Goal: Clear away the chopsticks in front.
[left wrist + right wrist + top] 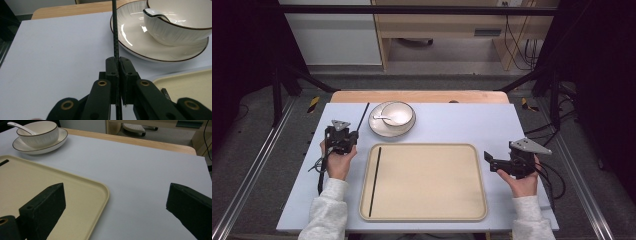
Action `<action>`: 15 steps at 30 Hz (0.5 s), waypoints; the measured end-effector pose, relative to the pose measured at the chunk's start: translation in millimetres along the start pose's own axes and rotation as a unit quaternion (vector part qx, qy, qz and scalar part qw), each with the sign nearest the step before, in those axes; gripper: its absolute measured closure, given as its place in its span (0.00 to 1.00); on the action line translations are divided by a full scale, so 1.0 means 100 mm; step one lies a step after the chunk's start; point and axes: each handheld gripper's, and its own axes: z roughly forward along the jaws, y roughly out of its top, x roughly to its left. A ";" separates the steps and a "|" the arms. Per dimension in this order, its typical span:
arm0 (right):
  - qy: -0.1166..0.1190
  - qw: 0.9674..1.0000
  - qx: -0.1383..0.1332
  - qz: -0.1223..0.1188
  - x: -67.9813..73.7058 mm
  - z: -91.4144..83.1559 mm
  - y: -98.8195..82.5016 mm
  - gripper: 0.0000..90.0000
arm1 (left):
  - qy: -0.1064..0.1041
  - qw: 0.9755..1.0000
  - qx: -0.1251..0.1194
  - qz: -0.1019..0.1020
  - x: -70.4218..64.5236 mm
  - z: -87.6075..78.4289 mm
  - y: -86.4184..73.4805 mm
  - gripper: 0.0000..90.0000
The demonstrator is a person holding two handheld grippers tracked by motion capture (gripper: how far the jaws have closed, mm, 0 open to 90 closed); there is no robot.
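Note:
My left gripper point(352, 135) point(117, 62) is shut on a thin black chopstick point(363, 116) point(115, 32). It holds the stick above the pale blue table top, left of the plate, and the stick's far end points toward the table's back edge. A second black chopstick point(374, 182) point(3, 162) lies along the left side of the beige tray point(432, 185) point(82, 185). At the tray's right edge my right gripper point(490, 160) point(116, 195) stands open, with nothing between its jaws.
A white bowl point(398, 113) point(180, 30) point(40, 133) with a white spoon point(383, 118) point(152, 13) point(18, 126) stands on a white plate point(379, 129) point(135, 37) point(50, 145) behind the tray. A wooden strip point(419, 96) borders the table's far edge.

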 end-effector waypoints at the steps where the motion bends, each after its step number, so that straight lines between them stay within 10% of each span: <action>1: 0.000 1.000 0.000 0.000 0.00 0.00 0.00 0.03 | 0.002 1.000 0.001 0.005 -0.01 -0.02 -0.01 0.95; 15: 0.001 1.000 -0.006 0.004 -0.03 -0.04 0.00 0.03 | -0.004 0.998 -0.035 -0.058 -0.11 -0.47 -0.28 0.95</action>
